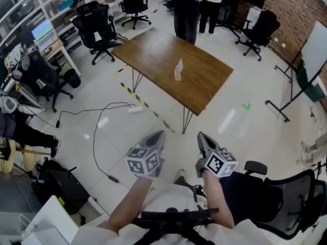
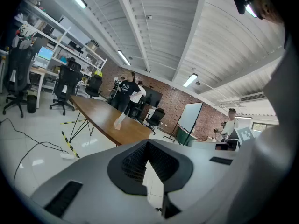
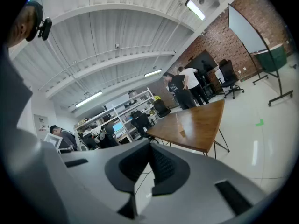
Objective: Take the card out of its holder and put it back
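Note:
A white card stands upright in its holder near the middle of the brown wooden table, several steps ahead of me. The card in its holder looks small and far off in the left gripper view, and the same card and holder stand on the table in the right gripper view. My left gripper and right gripper are held close to my body, side by side over the floor, well short of the table. The left gripper and the right gripper each show jaws closed together with nothing between them.
Two people stand behind the table. Black office chairs and desks with shelves line the left. A cable and striped tape lie on the white floor. A whiteboard on a stand is at the right, and a black chair beside me.

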`<state>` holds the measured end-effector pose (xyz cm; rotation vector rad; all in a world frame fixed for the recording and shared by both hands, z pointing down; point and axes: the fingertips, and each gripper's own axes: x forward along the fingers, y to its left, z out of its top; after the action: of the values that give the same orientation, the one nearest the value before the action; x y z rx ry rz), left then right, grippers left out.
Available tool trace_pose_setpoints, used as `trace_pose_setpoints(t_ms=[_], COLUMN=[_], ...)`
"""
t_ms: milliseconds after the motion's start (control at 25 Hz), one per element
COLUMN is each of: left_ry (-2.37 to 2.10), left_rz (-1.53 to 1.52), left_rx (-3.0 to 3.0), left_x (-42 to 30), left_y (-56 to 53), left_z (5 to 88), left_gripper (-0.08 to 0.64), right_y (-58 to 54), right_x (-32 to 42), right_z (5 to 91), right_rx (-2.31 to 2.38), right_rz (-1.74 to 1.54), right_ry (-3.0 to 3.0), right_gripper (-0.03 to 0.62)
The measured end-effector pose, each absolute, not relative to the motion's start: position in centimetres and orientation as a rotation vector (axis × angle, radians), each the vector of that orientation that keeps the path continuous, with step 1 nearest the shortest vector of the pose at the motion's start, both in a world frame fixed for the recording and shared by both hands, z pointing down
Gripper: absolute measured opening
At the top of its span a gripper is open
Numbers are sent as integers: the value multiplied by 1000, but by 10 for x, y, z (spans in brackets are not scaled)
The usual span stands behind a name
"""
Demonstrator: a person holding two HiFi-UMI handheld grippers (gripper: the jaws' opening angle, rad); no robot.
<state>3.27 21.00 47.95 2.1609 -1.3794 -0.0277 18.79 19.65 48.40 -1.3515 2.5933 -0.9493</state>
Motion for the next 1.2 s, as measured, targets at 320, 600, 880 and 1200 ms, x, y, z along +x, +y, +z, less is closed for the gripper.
trace_pose_setpoints(t_ms=[320,600,880,1200], left_ry=[-1376,-1382,-1424,-1484], left_rz=[-28,-34,-49,-24], left_rx=[2167,2169,2159,2125], left_x=[43,52,59,69], left_y=[202,187,165,142], left_z=[477,477,474,479], left_gripper=[-5,-5,-5,-5], right_y=[188,172,147,108], right_x=[198,208,215,214], right_z=[481,483,476,477], right_rx=[-1358,-1357,-1279,-1207], right_rz=[-936,-938,-913,-903], right_ry=[2600,2607,2610,2673], right_gripper=[-2,-2,-1,-2])
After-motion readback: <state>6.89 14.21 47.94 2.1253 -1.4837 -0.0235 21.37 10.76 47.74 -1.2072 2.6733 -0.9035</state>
